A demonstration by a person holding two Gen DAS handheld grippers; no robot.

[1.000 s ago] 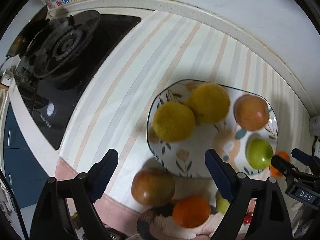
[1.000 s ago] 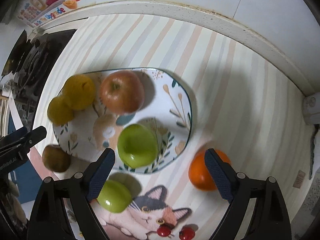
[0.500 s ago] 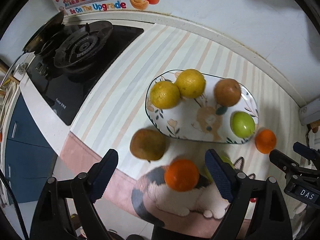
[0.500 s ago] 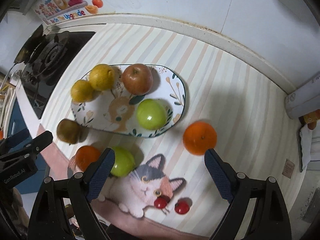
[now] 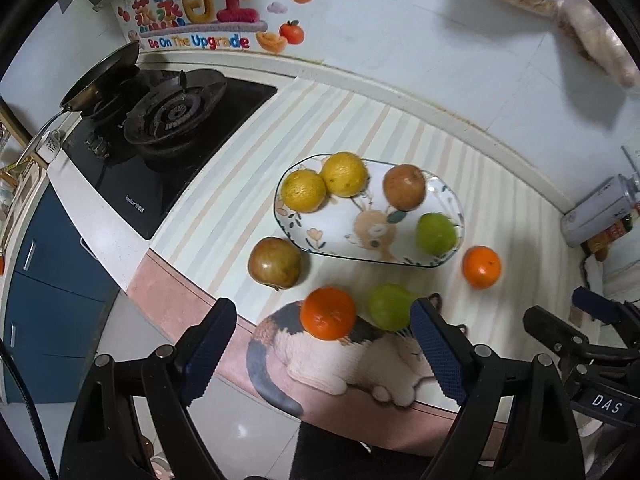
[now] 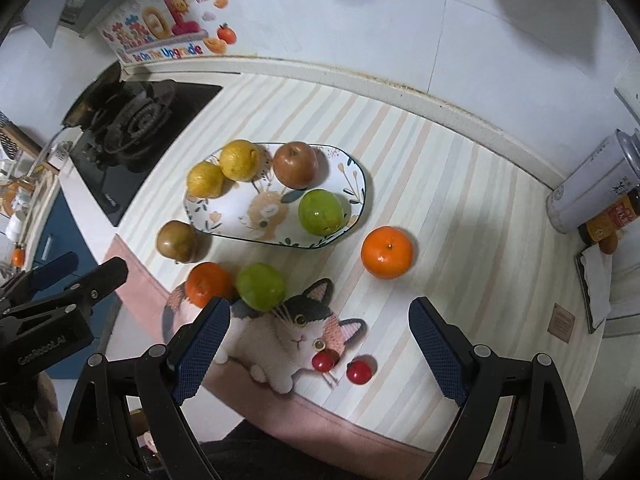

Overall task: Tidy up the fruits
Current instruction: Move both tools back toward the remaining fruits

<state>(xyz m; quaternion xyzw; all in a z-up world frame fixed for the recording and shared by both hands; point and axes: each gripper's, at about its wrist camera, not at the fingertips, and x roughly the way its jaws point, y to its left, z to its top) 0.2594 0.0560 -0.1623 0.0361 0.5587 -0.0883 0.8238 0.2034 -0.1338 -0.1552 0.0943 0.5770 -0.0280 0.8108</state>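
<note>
A patterned oval plate [image 5: 362, 250] [image 6: 356, 184] holds two yellow citrus fruits [image 5: 304, 191] [image 6: 239, 160], a red-brown apple [image 5: 404, 187] [image 6: 296, 165] and a green apple [image 5: 436, 234] [image 6: 321, 212]. On the mat beside the plate lie a brownish apple [image 5: 275, 263] [image 6: 176, 240], an orange [image 5: 328, 313] [image 6: 208, 284], a green apple [image 5: 390, 306] [image 6: 260, 286], a second orange [image 5: 481, 267] [image 6: 386, 252] and two cherry tomatoes [image 6: 343, 366]. My left gripper [image 5: 324, 360] is open and empty, high above the counter's front edge. My right gripper [image 6: 320, 350] is open and empty, likewise raised.
A black gas stove [image 5: 160, 128] with a pan [image 5: 100, 76] stands at the left. A metal can [image 6: 592, 184] and a bottle [image 6: 612, 220] lie at the right by the wall. The striped mat has a cat picture [image 6: 296, 332] at the front edge.
Both grippers have pulled back and up from the plate, so all the fruits look smaller and more of the counter shows. No fruit has moved.
</note>
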